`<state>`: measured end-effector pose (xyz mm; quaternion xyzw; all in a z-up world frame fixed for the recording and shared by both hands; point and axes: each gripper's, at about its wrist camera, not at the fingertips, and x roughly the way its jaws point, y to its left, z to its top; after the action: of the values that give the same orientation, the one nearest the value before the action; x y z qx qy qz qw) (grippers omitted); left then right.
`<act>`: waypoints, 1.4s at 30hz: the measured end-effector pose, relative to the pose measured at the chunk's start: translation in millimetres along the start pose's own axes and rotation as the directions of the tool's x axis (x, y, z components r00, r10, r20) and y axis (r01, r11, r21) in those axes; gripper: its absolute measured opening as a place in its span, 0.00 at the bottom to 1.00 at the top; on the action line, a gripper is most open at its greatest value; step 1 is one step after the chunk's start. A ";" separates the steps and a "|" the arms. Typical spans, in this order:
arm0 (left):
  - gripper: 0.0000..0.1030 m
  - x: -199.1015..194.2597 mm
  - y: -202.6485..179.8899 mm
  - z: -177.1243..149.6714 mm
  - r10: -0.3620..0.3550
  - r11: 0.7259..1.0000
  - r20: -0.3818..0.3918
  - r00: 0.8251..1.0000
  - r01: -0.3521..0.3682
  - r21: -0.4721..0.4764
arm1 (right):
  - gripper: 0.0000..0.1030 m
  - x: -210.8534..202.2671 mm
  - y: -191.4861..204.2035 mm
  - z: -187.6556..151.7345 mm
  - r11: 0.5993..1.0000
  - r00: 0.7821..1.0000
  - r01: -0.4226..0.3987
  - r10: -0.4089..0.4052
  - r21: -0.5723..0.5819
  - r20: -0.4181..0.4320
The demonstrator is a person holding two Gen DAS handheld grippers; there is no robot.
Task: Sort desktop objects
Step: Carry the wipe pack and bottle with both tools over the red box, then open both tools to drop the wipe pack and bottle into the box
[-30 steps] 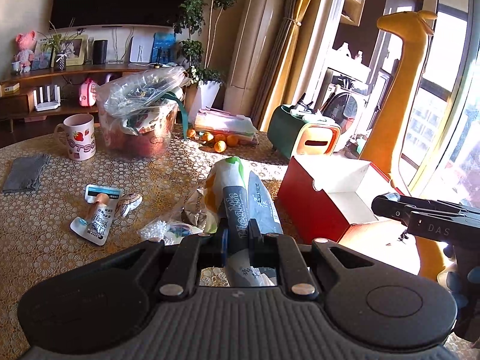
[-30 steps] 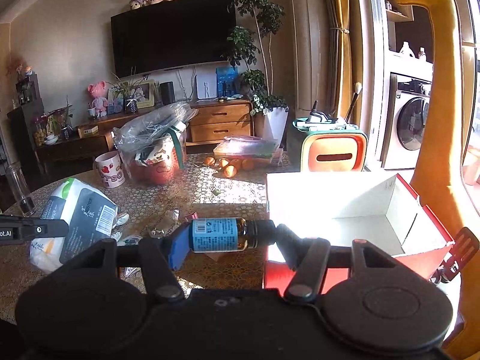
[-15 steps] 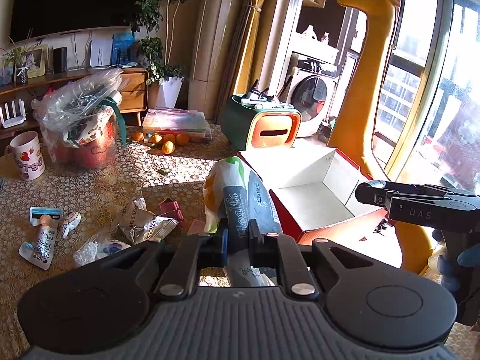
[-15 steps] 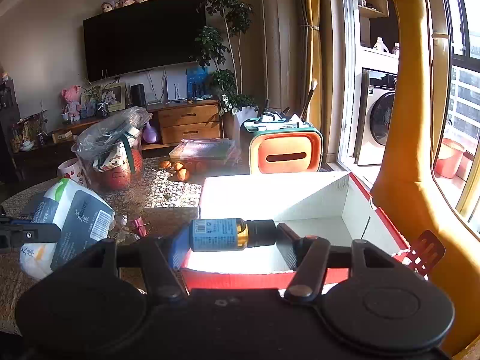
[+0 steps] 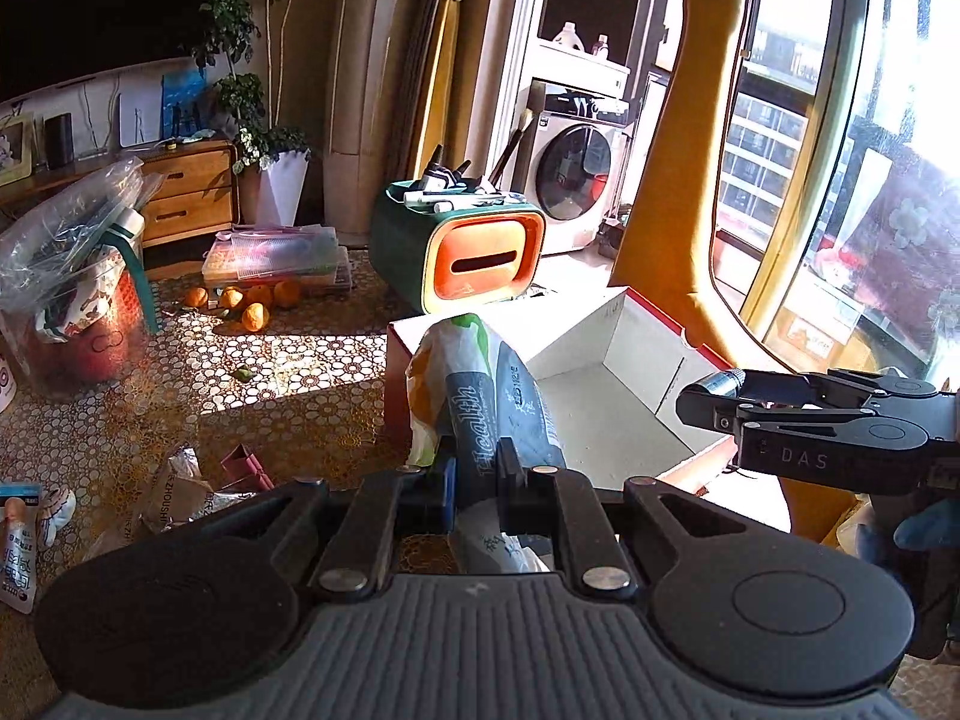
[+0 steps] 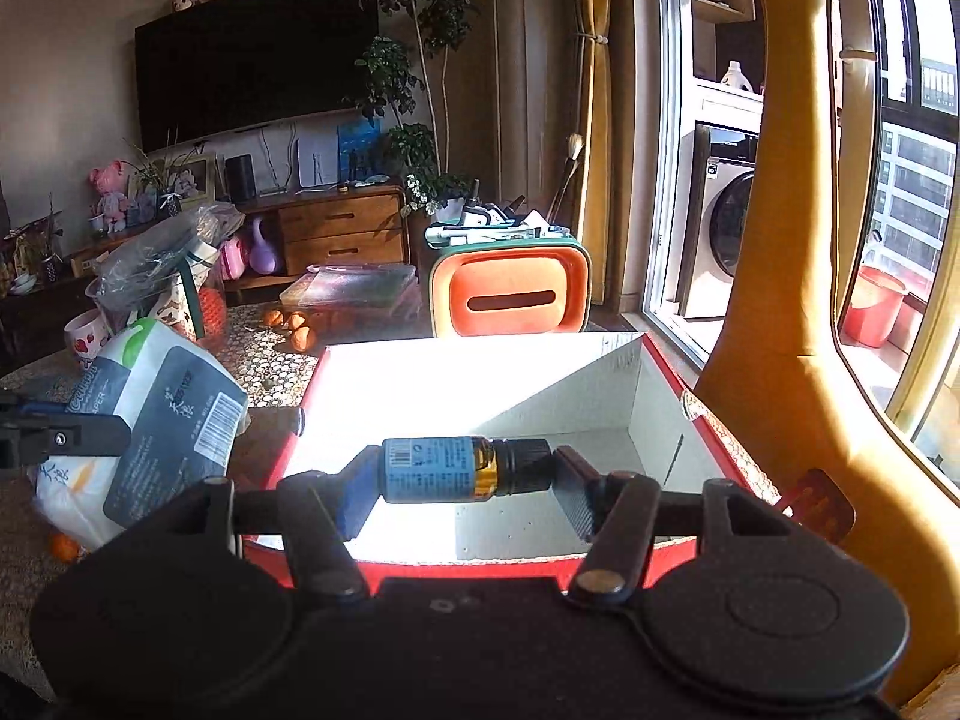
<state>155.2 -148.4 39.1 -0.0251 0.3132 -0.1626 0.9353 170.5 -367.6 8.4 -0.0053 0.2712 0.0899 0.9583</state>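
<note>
Right wrist view: right tool (image 6: 462,471) pinches a small glass bottle (image 6: 447,470) endwise, rigid, slippery, breakable, above the red box (image 6: 606,372). Left tool (image 5: 477,468) squeezes a soft, light tissue pack (image 5: 480,396) mid-body.

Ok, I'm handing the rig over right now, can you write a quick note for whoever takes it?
Left gripper: shut on the white-and-grey plastic tissue pack, held beside the open red cardboard box with white inside.
Right gripper: shut on the small amber bottle with blue label and black cap, held sideways over the box opening.
Done: both items picked up and brought to the box; the visible part of the box floor is bare.
Left: release the bottle, then the pack. On the patterned table remain a crumpled foil wrapper, a small pink carton and a white tube.
</note>
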 end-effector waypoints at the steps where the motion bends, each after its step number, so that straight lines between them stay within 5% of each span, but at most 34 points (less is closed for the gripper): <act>1: 0.11 5.1 -4.0 3.0 -0.009 1.000 -0.003 1.000 0.009 0.005 | 0.59 3.0 -2.9 -0.1 1.000 1.000 0.006 -0.006 -0.001 -0.005; 11: 0.11 57.8 -30.9 30.8 -0.022 0.998 -0.030 0.999 0.024 0.058 | 0.59 42.4 -25.5 -0.6 0.999 0.997 0.044 -0.045 -0.020 -0.060; 21: 0.11 125.6 -40.9 31.3 0.016 0.993 -0.152 0.988 0.002 0.115 | 0.58 86.8 -36.2 -5.7 0.998 0.986 0.018 -0.027 -0.054 -0.164; 42: 0.11 188.5 -56.3 16.9 0.052 0.971 -0.348 0.936 0.034 0.237 | 0.59 131.3 -48.2 -12.8 0.988 0.939 -0.039 -0.015 -0.152 -0.342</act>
<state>290.5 -262.8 -47.9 0.1186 0.4536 -0.1966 0.8611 282.1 -393.5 -72.8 -0.0946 0.4257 0.1145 0.8926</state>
